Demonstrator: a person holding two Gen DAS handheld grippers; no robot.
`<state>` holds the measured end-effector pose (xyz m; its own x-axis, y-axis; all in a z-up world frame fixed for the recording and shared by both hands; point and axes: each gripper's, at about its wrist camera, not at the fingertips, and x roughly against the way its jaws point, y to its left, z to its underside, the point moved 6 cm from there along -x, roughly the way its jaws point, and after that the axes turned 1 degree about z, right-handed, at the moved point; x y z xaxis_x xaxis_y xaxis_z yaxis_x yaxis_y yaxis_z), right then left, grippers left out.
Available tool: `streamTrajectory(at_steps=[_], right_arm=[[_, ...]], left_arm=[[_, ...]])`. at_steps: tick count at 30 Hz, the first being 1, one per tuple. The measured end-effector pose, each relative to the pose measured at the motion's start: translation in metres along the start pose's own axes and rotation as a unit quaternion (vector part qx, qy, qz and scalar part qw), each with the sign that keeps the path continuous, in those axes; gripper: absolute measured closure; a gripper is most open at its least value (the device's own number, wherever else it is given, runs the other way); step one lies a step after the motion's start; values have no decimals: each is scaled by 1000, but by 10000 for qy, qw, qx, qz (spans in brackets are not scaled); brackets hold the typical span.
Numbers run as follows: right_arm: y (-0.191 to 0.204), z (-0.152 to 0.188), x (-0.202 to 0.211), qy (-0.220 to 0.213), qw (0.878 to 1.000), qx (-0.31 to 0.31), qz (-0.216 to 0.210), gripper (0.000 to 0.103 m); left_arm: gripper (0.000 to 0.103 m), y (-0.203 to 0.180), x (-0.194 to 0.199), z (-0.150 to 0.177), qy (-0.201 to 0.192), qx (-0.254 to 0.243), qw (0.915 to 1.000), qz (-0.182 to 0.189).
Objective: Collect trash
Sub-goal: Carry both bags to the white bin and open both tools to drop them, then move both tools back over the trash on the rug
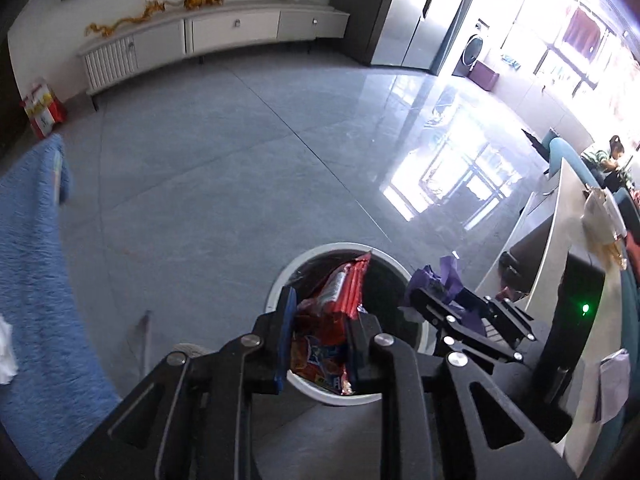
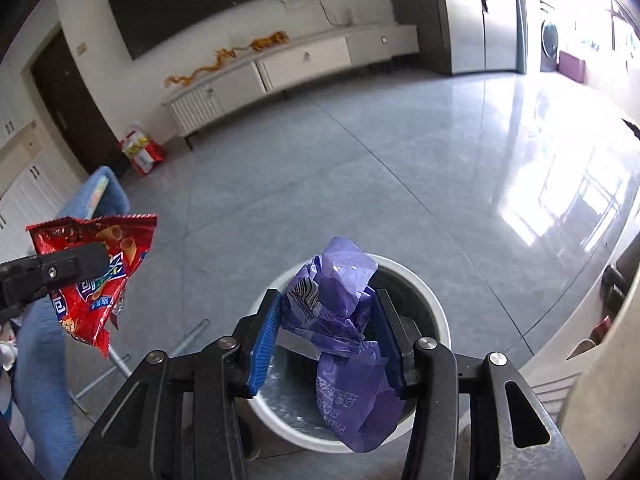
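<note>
A red snack bag (image 1: pixel 326 336) is held in the left claw (image 1: pixel 320 344), whose jaws are nearly closed with the crumpled wrapper pinched between the pads. It is hung directly over the white bin (image 1: pixel 280 280), which stands on the grey tiled floor (image 1: pixel 220 160) and is lined with a dark bag. A crumpled purple plastic bag (image 2: pixel 340 320) is gripped in the right claw (image 2: pixel 326 344), whose jaws are set partly open around it, the blue ribbed pads (image 2: pixel 264 340) lying against the bag on either side. This bag too is held above the bin (image 2: pixel 436 308), with its lower end hanging down inside the rim. In the right wrist view the left claw (image 2: pixel 80 266) and the snack bag (image 2: pixel 96 272) are seen to the left of the bin, above the floor (image 2: pixel 340 180). In the left wrist view the right claw (image 1: pixel 436 312) is seen just right of the bin, with the purple bag (image 1: pixel 440 280) showing beyond it. A blue cloth (image 1: pixel 32 280) is seen at the left edge, and a long white cabinet (image 1: pixel 224 32) is set against the far wall. A pale table (image 1: pixel 568 232) is found at the right.
</note>
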<state>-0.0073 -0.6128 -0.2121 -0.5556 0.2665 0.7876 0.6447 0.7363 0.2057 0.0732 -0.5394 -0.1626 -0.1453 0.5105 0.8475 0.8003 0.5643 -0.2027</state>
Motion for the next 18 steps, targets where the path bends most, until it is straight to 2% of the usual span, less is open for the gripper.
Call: streamTrajectory(at_steps=[2, 5, 7, 11, 18], right_arm=[[-6, 0, -2, 29, 9999, 38, 110, 54], [-6, -9, -5, -2, 9998, 66, 213, 45], [-9, -11, -2, -43, 9997, 44, 234, 41], [-10, -12, 9, -152, 9996, 34, 217, 40], [27, -27, 56, -531, 9984, 163, -130, 40]], left_arm=[[79, 1, -6, -1, 68, 104, 9998, 128], [70, 5, -1, 3, 94, 203, 9993, 298], [55, 8, 5, 5, 50, 213, 9994, 273], [55, 11, 20, 9, -62, 277, 9990, 353], [55, 28, 92, 14, -807, 314, 9962, 108]])
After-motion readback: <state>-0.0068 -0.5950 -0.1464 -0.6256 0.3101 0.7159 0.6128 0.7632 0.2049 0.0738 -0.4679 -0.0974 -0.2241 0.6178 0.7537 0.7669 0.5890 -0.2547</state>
